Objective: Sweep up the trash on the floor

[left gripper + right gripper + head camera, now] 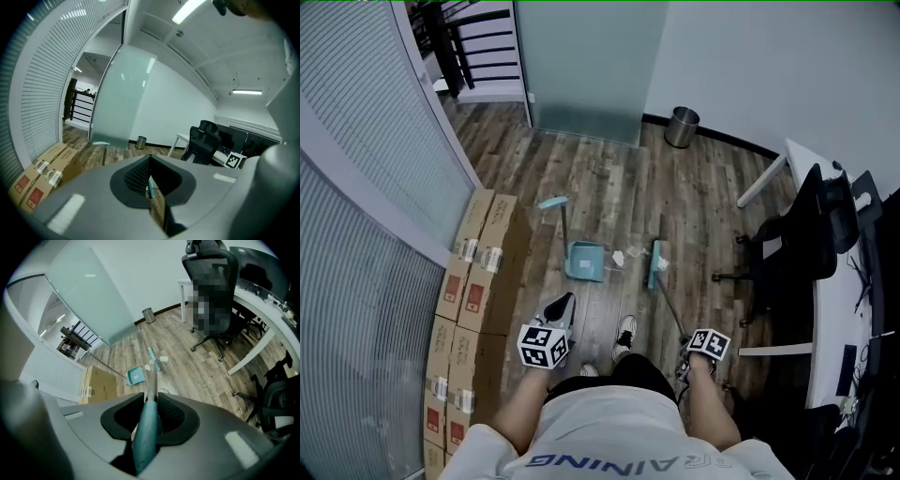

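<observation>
A teal dustpan stands on the wood floor, its long handle rising toward the boxes. To its right lies the teal broom head. Crumpled white paper sits between the two, and another scrap rests against the broom head. My right gripper is shut on the broom handle, which runs down to the broom head beside the dustpan. My left gripper hovers near the person's shoes, short of the dustpan, its jaws shut with nothing in them.
Cardboard boxes line the curved slatted wall on the left. A metal bin stands by the far wall. On the right are a black office chair and a white desk. A frosted glass panel closes the far end.
</observation>
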